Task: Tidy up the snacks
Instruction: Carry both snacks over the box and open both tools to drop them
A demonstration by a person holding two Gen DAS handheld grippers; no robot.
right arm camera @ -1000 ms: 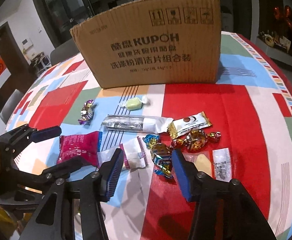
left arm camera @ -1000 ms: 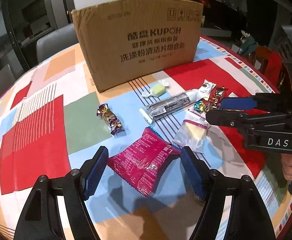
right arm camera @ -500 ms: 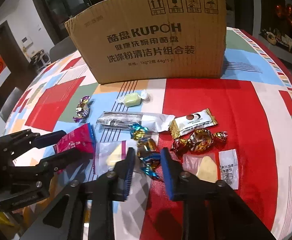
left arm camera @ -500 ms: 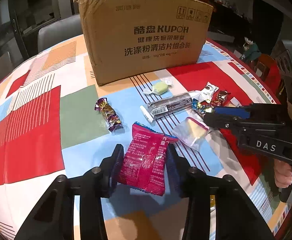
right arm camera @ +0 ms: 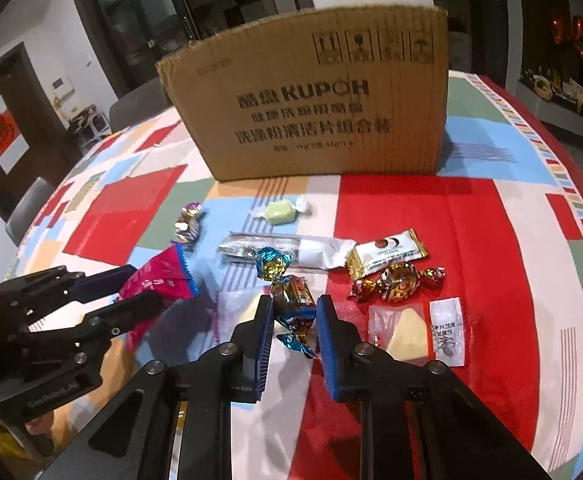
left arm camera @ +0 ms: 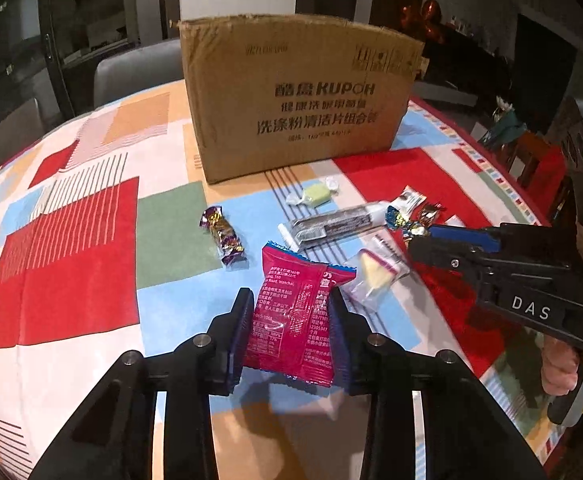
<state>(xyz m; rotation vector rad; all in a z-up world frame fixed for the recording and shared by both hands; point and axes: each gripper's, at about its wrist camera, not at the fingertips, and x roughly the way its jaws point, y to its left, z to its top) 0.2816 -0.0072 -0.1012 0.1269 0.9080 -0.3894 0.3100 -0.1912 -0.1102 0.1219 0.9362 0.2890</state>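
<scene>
A red snack packet (left arm camera: 291,320) stands tilted off the tablecloth between the pads of my left gripper (left arm camera: 289,296), whose jaws are closing on its sides. From the right wrist the same packet (right arm camera: 159,276) sticks out of that gripper (right arm camera: 139,286) at the left. My right gripper (right arm camera: 294,304) is shut on a blue-and-gold wrapped candy (right arm camera: 291,292), whose twisted ends poke out above and below the pads. A brown cardboard box (right arm camera: 311,100) stands upright behind the snacks, its inside hidden.
Loose on the patterned tablecloth (left arm camera: 71,260) lie a purple candy (left arm camera: 223,236), a green candy (left arm camera: 317,194), a long silver bar (left arm camera: 331,224), a clear pouch (left arm camera: 373,272), a white-gold packet (right arm camera: 387,254), a red-gold candy (right arm camera: 397,282) and another pouch (right arm camera: 403,330). Grey chairs (left arm camera: 131,72) stand behind.
Both grippers went from open around their snacks to closed on them. The red packet has tipped up off the cloth; the blue-gold candy now sits gripped between the right pads.
</scene>
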